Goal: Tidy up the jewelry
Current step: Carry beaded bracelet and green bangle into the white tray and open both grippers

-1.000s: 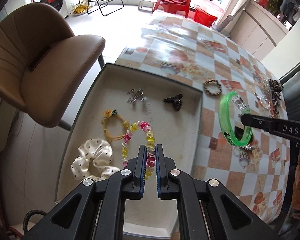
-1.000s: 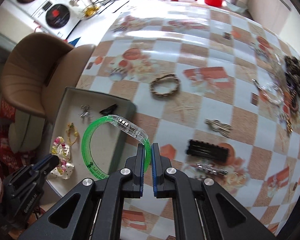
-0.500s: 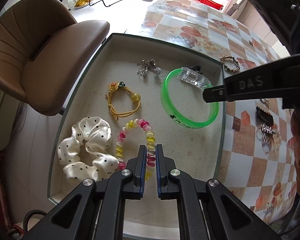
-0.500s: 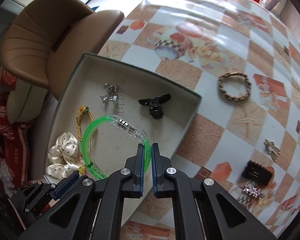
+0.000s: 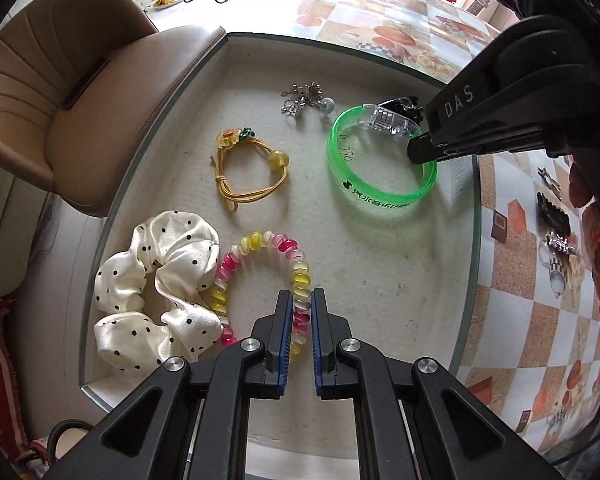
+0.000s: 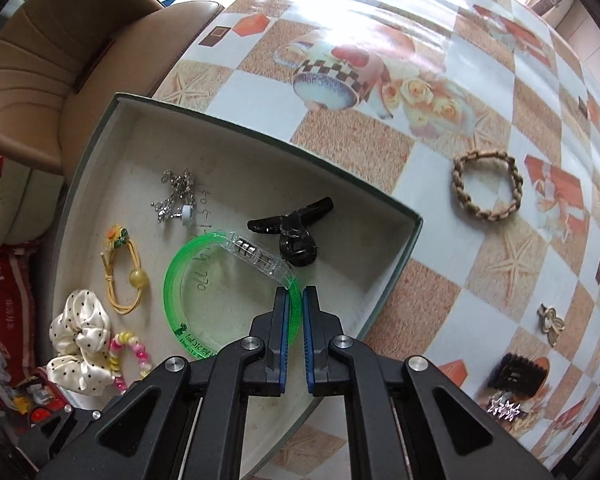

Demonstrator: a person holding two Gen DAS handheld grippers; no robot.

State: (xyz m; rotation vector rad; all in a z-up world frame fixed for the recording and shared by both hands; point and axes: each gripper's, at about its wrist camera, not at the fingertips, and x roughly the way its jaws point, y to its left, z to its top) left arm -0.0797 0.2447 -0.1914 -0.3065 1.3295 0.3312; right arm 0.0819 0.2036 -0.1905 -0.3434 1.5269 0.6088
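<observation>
Five pieces already lie in the tray [image 6: 406,248], and the green bangle [image 6: 188,312] in my right gripper [image 6: 294,300] is about to make six. A second ago I carried it over the checked table [image 6: 440,208], well outside the tray's wall; half a second ago it hung above the tray floor; now it has come down low over that floor, tilted, its far edge close to or touching the lining, though I cannot tell which. My right jaws are nearly closed, pinching the green band just beside its clear clasp section. The bangle sits between the black hair claw [image 6: 296,236] and the yellow elastic tie [image 6: 124,276], near the silver chain piece [image 6: 176,198], with open lining beneath it.

My left gripper [image 5: 299,304] has barely shifted across the same second. Its jaws stand a narrow gap apart over the pink-and-yellow spiral hair tie [image 5: 260,276], whose coil shows in that gap; whether the pads press it I cannot tell. The dotted white scrunchie [image 5: 156,288] rests beside it.

To my judgement, the carry is done and only the release is left: I need to part the right jaws and lift straight away so the band does not catch on a pad. Several pieces wait on the table, among them the braided bracelet [image 6: 486,186] and a black comb clip [image 6: 516,374].
</observation>
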